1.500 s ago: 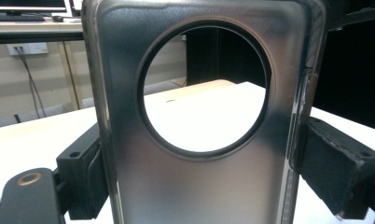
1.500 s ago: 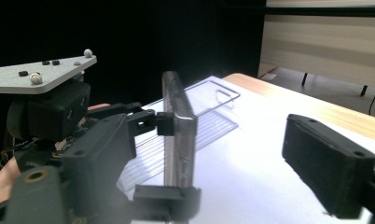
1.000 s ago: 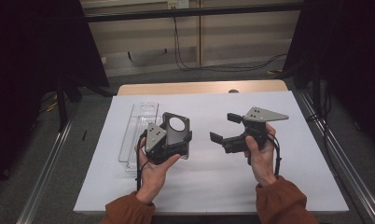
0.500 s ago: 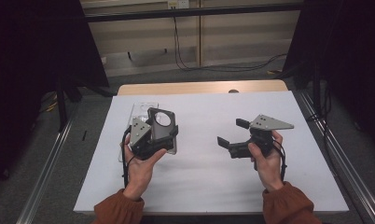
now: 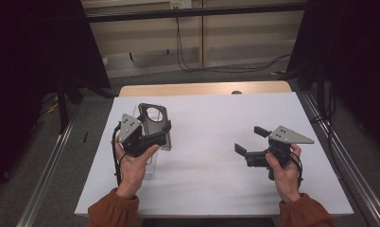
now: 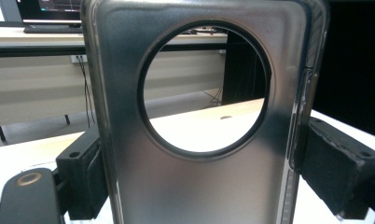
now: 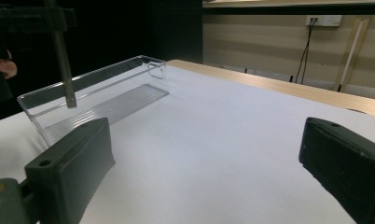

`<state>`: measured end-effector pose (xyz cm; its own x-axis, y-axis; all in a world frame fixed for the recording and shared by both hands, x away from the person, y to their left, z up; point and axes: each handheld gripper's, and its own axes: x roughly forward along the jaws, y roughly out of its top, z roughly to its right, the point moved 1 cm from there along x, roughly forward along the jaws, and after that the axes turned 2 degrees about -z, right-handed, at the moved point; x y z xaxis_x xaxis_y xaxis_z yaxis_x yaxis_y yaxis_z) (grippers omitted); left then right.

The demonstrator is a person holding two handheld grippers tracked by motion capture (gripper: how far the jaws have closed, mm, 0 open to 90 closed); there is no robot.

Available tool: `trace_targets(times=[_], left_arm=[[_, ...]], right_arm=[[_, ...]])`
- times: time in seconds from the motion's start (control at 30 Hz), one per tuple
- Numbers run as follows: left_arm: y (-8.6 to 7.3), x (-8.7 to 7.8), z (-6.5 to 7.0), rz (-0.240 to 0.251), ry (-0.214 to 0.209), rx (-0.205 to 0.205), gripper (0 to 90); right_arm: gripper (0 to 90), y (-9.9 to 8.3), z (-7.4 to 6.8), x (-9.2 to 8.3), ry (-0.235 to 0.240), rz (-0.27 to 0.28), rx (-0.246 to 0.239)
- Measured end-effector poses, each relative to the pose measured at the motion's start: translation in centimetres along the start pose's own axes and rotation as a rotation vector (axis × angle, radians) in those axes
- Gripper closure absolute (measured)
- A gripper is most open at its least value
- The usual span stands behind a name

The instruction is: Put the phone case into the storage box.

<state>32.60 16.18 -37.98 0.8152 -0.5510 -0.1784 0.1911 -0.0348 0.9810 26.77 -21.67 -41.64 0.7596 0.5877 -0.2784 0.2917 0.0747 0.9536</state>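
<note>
A person sits at a table covered with a white sheet (image 5: 211, 142), forearms in rust-orange sleeves reaching in from the near edge, a two-jaw gripper in each hand.

The left gripper (image 5: 148, 135) is raised above the left part of the table. Its jaws are clamped on the two long edges of a smoky, translucent phone case (image 5: 154, 124). The case stands upright between the pads with its large round camera cutout near the top. In the left gripper view the phone case (image 6: 199, 140) takes up the middle of the frame. One black pad (image 6: 80, 179) presses its left edge, the other its right edge, and the far table edge shows through the round hole.

Directly beneath that gripper and case lies a clear plastic tray (image 5: 152, 165), long and narrow, on the white sheet near the table's left side. The case is held over it, and I cannot tell whether it touches the tray. In the right gripper view the clear plastic tray (image 7: 97, 100) sits at the far left, with the case seen edge-on as a thin dark strip above it.

The right gripper (image 5: 248, 144) hovers low over the right part of the table, well apart from the tray. Its jaws are spread wide with nothing between them but bare white sheet
</note>
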Motion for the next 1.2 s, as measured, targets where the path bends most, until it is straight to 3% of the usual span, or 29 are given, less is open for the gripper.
trace_targets(times=[0.03,0.13,0.43,0.63,0.73,0.93,1.2], left_arm=[[0.2,-0.1,-0.4,-0.007,0.008,0.014,13.1],[0.6,-0.2,-1.1,0.006,0.017,-0.008,13.1],[1.4,-0.6,-3.3,0.0,0.068,0.008,13.1],[1.5,-0.5,-4.8,0.002,0.084,0.004,13.1],[1.5,-0.3,-5.4,-0.012,0.117,0.032,13.1],[1.2,0.0,-6.4,-0.018,0.135,0.017,13.0],[1.1,0.9,-7.2,-0.027,0.171,0.046,12.9]], right_arm=[[2.2,-0.1,0.1,-0.1,-0.003,-0.001,0.005],[2.2,-0.6,0.5,-0.6,-0.011,0.004,0.014],[2.3,-1.5,1.0,-1.8,-0.043,0.021,0.016],[2.6,-2.3,1.6,-2.7,-0.101,0.027,0.037],[2.6,-2.6,1.9,-3.1,-0.112,0.049,0.044],[2.7,-3.4,2.1,-3.9,-0.128,0.032,0.056],[2.6,-4.1,2.5,-5.1,-0.167,0.033,0.045]])
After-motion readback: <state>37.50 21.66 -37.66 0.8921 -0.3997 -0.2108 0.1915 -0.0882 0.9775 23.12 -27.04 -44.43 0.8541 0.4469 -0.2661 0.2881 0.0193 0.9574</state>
